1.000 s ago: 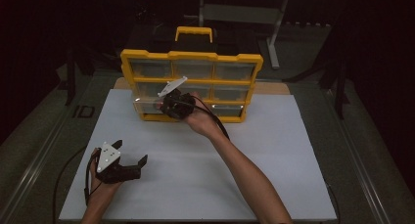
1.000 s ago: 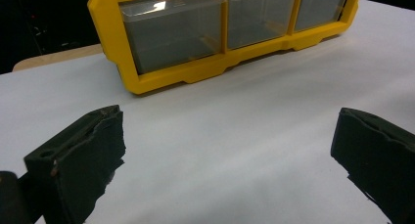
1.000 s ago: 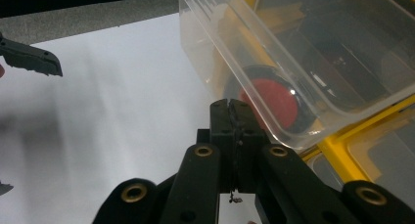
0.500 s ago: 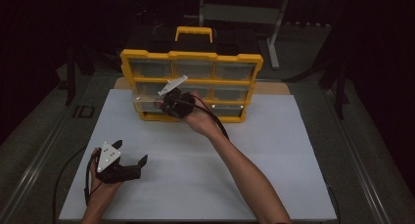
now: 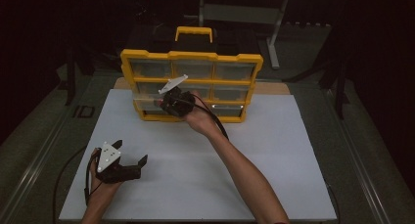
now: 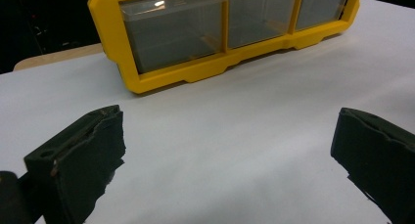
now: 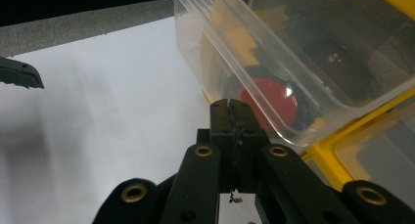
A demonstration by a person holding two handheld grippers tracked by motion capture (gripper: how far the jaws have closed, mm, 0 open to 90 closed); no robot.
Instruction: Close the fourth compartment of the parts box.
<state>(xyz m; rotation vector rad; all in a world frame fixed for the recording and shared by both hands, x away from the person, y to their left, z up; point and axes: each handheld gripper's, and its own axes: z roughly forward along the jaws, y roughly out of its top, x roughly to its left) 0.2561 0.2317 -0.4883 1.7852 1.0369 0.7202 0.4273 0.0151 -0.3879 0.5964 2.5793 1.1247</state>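
Lower left of the high view, my left gripper (image 5: 130, 150) sits on the white worktop (image 5: 205, 180), fingers spread and empty. At centre, my right gripper (image 5: 164, 104) has its fingers pressed together at the lip of the clear drawer (image 7: 274, 62), which is pulled partly out of the yellow organizer (image 5: 191, 55). Nothing has shifted in the last second, so I judge the pull paused. I count one organizer, nine drawers and one red disc (image 7: 266, 99).

A dark room surrounds the white tabletop (image 5: 274, 185); grey metal stand (image 5: 242, 13) behind.
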